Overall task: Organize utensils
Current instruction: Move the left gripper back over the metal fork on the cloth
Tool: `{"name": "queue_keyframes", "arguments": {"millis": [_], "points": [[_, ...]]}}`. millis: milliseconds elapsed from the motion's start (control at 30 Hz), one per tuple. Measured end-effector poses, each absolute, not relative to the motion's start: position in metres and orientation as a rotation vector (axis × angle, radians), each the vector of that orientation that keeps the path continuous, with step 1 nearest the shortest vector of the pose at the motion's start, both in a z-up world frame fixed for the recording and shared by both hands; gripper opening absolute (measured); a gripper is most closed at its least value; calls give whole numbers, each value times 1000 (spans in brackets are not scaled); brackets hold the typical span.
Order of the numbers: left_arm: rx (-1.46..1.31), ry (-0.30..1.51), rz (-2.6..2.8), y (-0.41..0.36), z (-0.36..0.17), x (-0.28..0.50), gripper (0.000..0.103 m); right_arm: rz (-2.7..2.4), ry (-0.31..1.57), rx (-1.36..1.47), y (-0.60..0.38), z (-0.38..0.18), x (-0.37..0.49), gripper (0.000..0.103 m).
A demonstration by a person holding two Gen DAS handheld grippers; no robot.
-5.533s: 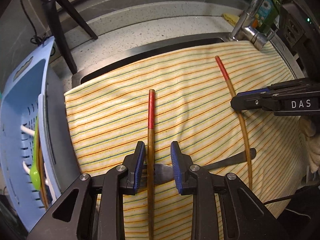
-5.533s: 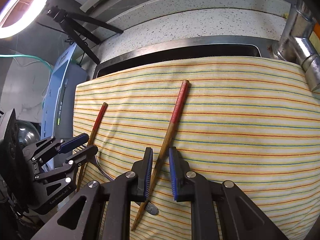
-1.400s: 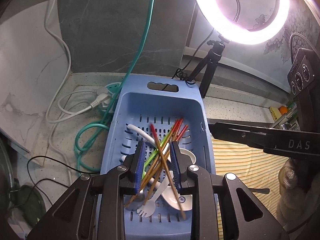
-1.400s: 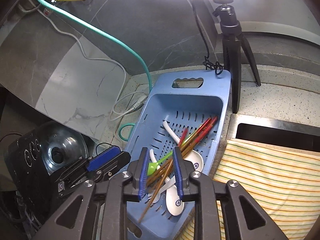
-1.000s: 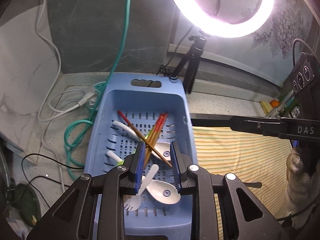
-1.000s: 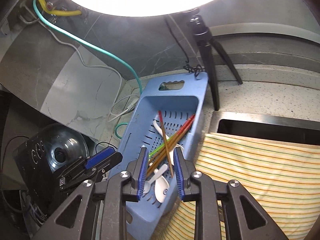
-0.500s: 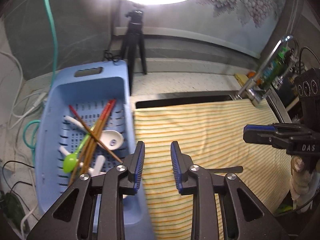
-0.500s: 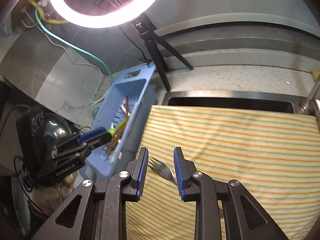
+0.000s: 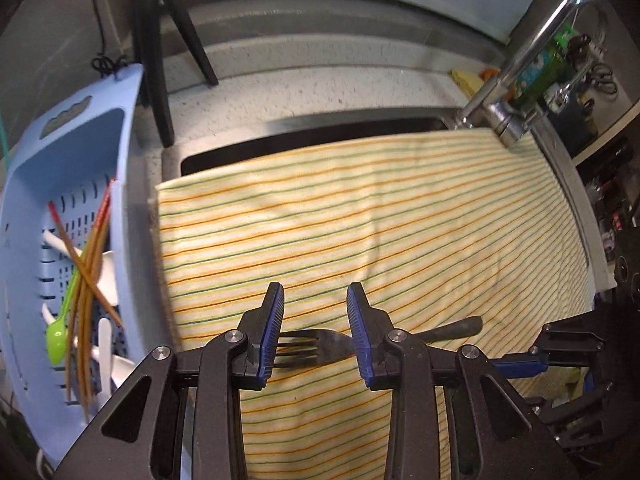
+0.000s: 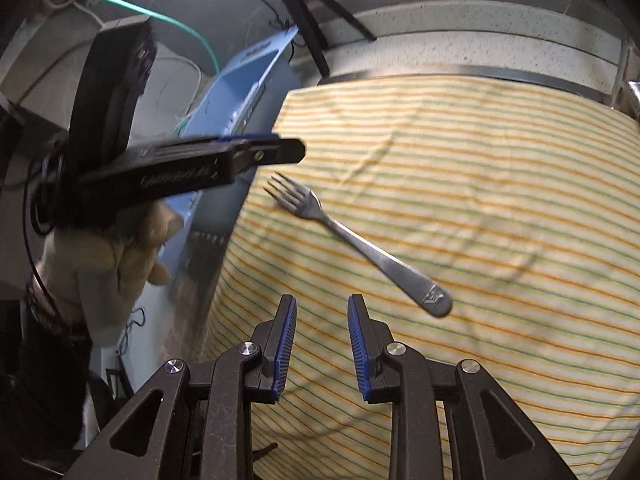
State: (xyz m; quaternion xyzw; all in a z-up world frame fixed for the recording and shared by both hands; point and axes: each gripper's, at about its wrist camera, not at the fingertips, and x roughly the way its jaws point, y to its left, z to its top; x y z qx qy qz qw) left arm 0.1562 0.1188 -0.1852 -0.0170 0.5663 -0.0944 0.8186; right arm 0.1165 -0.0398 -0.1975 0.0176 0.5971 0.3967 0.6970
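Lying on the striped cloth [image 9: 360, 220] is a metal fork [image 10: 352, 244] with a small mark on its handle, too blurry to read. The left gripper [image 9: 315, 330] is open around the fork's neck, and the right gripper [image 10: 322, 344] is open and holds nothing.

Left wrist view: looks forward and down along the left hand-held gripper [image 9: 315, 334], close over the striped cloth [image 9: 400, 220].
Right wrist view: looks forward and down along the right hand-held gripper [image 10: 322, 340], close over the cloth.
Shared: cloth, fork [image 9: 320, 344], blue basket [image 9: 24, 184], tripod [image 9: 160, 40].
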Motion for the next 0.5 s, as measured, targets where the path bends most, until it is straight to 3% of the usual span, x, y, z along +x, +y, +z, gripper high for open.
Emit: {"name": "queue_keyframes", "arguments": {"millis": [500], "points": [[76, 1327, -231, 102, -208, 150, 31, 821, 1359, 23, -51, -218, 133, 24]]}}
